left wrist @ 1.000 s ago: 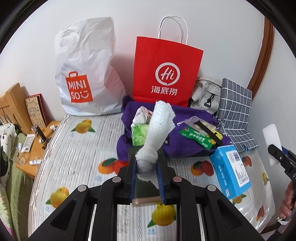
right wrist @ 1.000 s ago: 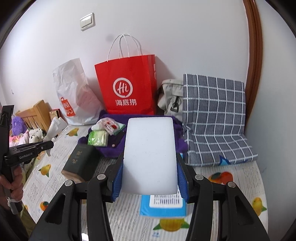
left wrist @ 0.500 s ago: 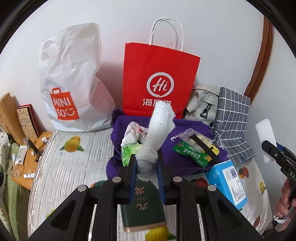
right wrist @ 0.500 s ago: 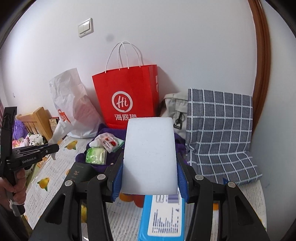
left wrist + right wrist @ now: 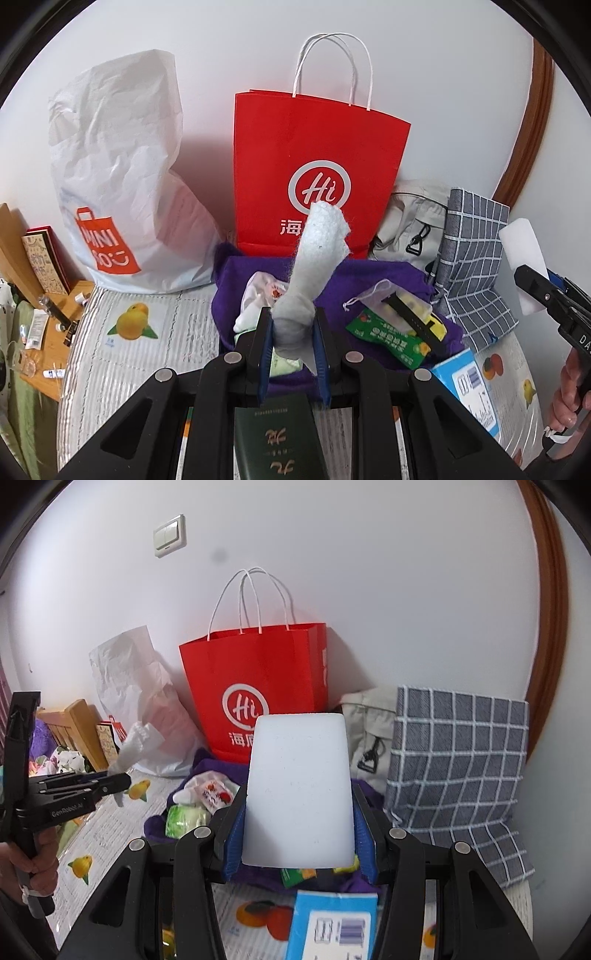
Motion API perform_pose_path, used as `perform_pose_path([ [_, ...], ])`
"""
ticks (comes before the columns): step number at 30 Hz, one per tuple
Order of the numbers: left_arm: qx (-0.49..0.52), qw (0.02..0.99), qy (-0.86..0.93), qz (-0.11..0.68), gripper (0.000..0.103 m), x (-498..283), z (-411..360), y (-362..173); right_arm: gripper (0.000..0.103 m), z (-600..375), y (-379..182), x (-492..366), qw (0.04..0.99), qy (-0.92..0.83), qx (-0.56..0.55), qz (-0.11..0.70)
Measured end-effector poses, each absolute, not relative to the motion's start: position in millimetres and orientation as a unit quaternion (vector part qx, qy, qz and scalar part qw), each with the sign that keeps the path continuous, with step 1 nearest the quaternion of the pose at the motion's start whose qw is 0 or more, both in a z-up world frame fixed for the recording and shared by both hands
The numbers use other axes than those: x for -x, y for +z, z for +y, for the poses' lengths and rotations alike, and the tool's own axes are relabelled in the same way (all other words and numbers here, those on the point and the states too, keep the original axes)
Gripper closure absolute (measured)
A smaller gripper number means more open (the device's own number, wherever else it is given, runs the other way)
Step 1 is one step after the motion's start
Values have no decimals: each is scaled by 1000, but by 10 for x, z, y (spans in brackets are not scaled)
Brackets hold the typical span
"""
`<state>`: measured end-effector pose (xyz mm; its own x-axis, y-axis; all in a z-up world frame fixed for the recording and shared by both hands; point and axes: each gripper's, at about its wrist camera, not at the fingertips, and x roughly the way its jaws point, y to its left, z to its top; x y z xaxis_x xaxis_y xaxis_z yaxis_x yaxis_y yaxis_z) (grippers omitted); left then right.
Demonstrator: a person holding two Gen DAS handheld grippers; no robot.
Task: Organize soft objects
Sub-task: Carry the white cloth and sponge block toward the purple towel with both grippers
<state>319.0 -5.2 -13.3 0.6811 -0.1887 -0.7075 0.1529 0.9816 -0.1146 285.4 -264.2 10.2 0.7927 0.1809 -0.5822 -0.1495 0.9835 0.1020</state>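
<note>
Your left tongs [image 5: 293, 341] are clamped on a white fleecy cloth [image 5: 316, 266], which stands up from the pads and leans right, its top edge overlapping the lower front of the red paper bag [image 5: 317, 177]. Your right tongs [image 5: 299, 834] are closed on a white sponge block [image 5: 298, 790], held upright with its flat face to the camera, in front of the red paper bag and above the purple cloth [image 5: 221, 768].

The purple cloth lies on the fruit-print bed cover [image 5: 147, 354] directly in front of the red paper bag. On it rest a green tissue pack [image 5: 186, 819] and a green snack packet [image 5: 388, 338]. A white Miniso bag [image 5: 122, 184] stands left of the red paper bag; a checked grey cushion [image 5: 458, 760] stands to its right. A blue box [image 5: 334, 926] lies on the bed cover in front of the purple cloth.
</note>
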Motion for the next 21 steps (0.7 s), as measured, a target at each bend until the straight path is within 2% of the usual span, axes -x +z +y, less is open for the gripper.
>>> perform_pose_path([
  [6,38,909,-109,400,84,-3358,-66,-258,53,-2616,-33,-3078,940,111,-40,320],
  [15,55,890,-106,441,83,-3696,-144,-559,53,-2624,-419,-3430,914,139,-62,376],
  [21,38,881,-101,460,83,-3842,-199,-768,53,-2526,-680,-3570,903,150,-36,401],
])
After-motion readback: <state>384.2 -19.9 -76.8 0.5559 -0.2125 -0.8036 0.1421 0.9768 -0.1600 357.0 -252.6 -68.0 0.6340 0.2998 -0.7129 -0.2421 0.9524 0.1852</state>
